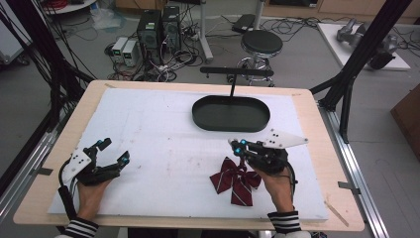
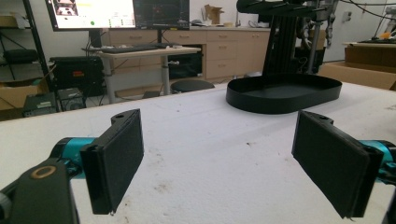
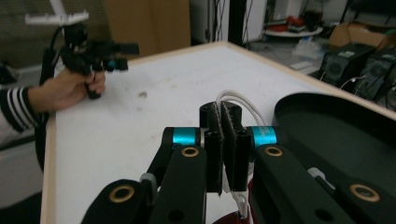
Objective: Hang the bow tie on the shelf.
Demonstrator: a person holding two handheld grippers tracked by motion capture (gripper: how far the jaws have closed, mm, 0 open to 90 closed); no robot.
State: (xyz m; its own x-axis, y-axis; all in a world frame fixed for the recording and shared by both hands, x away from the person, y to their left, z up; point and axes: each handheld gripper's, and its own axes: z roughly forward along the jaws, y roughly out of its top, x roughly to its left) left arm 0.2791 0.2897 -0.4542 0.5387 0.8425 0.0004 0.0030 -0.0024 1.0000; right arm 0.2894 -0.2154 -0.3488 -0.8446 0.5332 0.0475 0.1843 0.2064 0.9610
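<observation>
Right gripper (image 1: 238,147): held over the surface between the tray and the bow tie; fingers (image 3: 212,154) pressed together on a thin white elastic loop (image 3: 236,101), as the right gripper view shows, with the loop arching out above the pads and a strand hanging below them.
Bow tie (image 1: 236,180): dark red with pale stripes, on the white sheet just in front of the right hand (image 1: 277,186), near side of the surface, right of centre; whether lifted clear or resting, cannot tell.
Left gripper (image 1: 113,152): low over the near left part of the surface, well apart from the bow tie; fingers (image 2: 119,158) spread wide, nothing between them.
Tray (image 1: 231,114): black, oval, shallow-walled, at the far middle of the surface, with a black stand rising behind it.
Surface (image 1: 148,139): white sheet on a pale wooden top, a few brownish marks around the middle.
Sleeves: black-and-white striped cuffs at both wrists at the near edge.
</observation>
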